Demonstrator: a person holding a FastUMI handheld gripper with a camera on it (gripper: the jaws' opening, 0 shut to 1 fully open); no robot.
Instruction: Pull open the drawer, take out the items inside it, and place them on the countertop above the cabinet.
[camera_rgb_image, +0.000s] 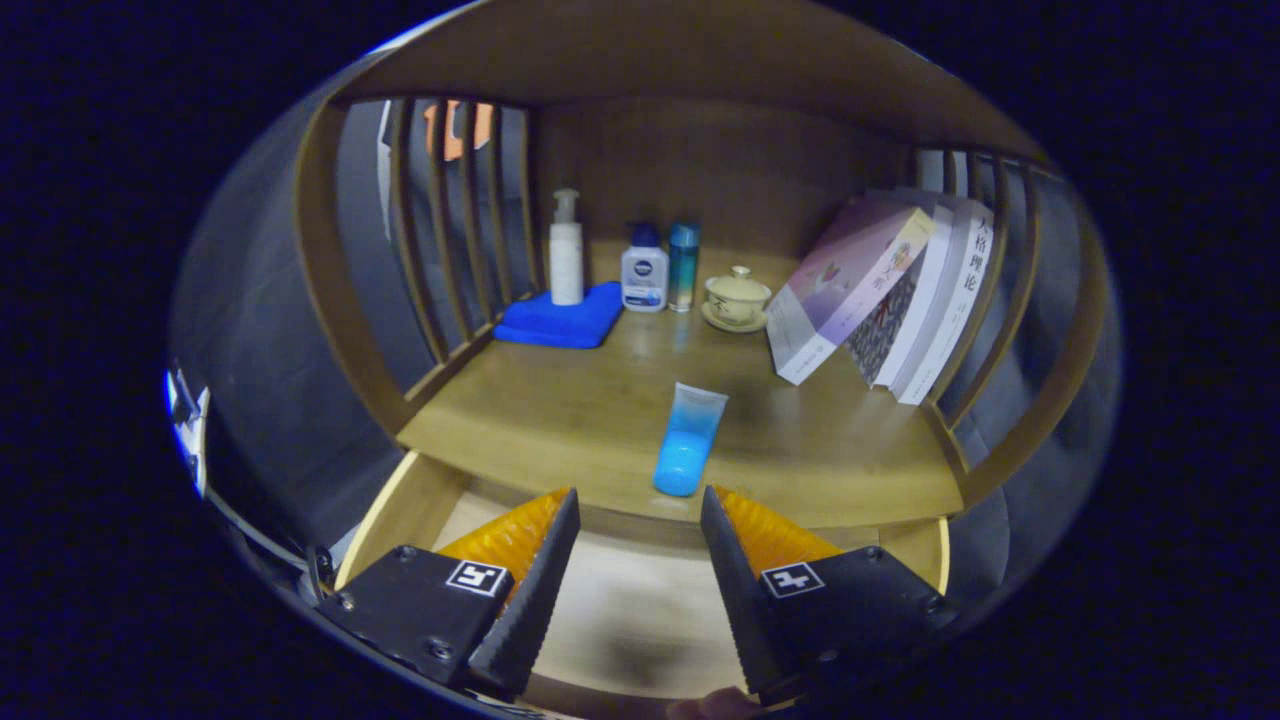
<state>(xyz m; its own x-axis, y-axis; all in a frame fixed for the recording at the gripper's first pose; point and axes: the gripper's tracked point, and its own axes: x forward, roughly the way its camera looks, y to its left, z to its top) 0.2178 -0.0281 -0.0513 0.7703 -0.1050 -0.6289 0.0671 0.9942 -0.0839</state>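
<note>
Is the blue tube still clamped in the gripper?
No: the gripper is open with nothing between its fingers, and the blue tube lies on the countertop just ahead of them.

book spine (968, 285): 格理论 | claw (638, 492): fingers apart, holding nothing

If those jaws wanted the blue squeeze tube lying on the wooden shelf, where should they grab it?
Probably across its rounded blue body, coming from the front: the tube lies lengthwise, cap end toward the open gripper, so its narrow sides face the jaws.
</note>
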